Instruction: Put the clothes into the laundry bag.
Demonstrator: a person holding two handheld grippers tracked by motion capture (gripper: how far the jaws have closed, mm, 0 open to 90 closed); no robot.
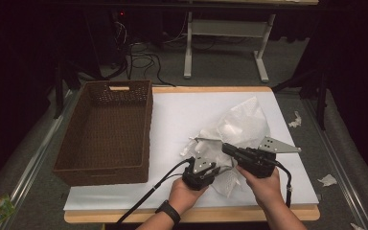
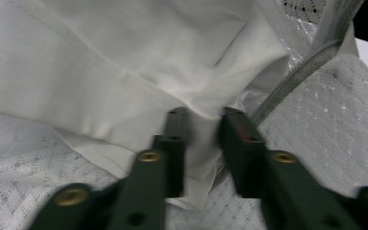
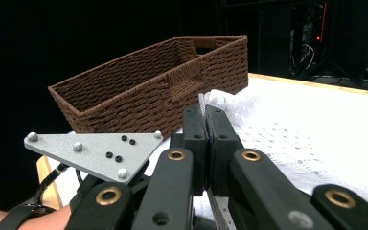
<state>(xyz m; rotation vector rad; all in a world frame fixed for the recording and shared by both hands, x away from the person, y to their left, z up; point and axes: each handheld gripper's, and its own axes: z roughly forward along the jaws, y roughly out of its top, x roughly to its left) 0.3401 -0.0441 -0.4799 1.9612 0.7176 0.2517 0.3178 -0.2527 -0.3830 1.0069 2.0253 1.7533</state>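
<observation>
From the high view, I hold my left gripper (image 1: 202, 168) and right gripper (image 1: 231, 150) in the near edge of a crumpled white garment (image 1: 242, 127) on the white table (image 1: 182, 120), right of the brown wicker basket (image 1: 106, 134).

In the left gripper view, my jaws pinch a fold of the smooth white cloth (image 2: 199, 139), beside a grey zipper (image 2: 294, 79).

In the right gripper view, my jaws press tight on a thin strip of the garment's edge (image 3: 202, 103), the basket (image 3: 163, 88) beyond.

Matt white mesh cloth garment (image 2: 100, 62), rough woven brown basket (image 1: 106, 134), blk plastic tongs (image 3: 206, 129)
</observation>
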